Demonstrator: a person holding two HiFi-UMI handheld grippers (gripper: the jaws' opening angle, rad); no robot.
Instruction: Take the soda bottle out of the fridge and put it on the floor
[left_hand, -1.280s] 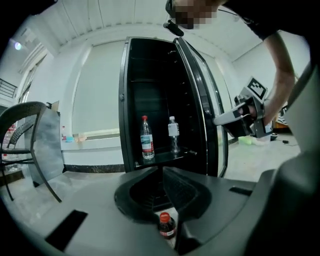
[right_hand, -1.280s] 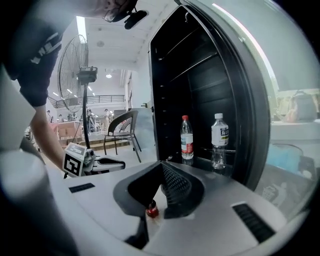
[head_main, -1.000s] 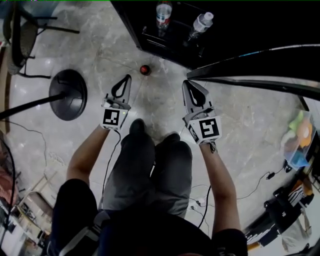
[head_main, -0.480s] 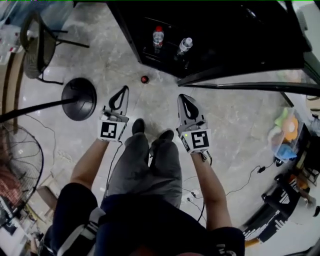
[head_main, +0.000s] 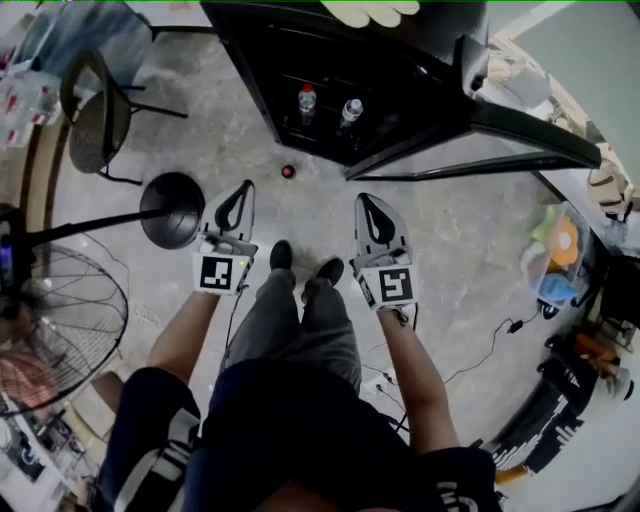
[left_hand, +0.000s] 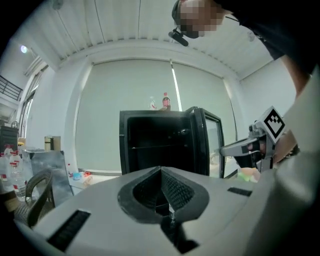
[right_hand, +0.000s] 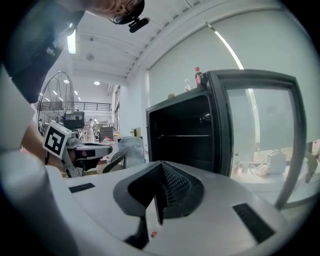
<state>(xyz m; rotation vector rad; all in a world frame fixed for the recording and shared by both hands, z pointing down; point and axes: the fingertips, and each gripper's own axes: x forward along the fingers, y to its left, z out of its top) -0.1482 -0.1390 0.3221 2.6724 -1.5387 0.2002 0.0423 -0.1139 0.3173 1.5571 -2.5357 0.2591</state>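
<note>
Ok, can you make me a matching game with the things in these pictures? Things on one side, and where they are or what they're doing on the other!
Things:
1. left gripper
2. small red thing
3. two bottles
4. round black stand base

Places or states:
A. standing inside the open fridge
B. lying on the floor just in front of the fridge
C. shut, with nothing in it
D. on the floor near the chair

Right pairs: 1-C, 2-B, 3-A, 4-D
</note>
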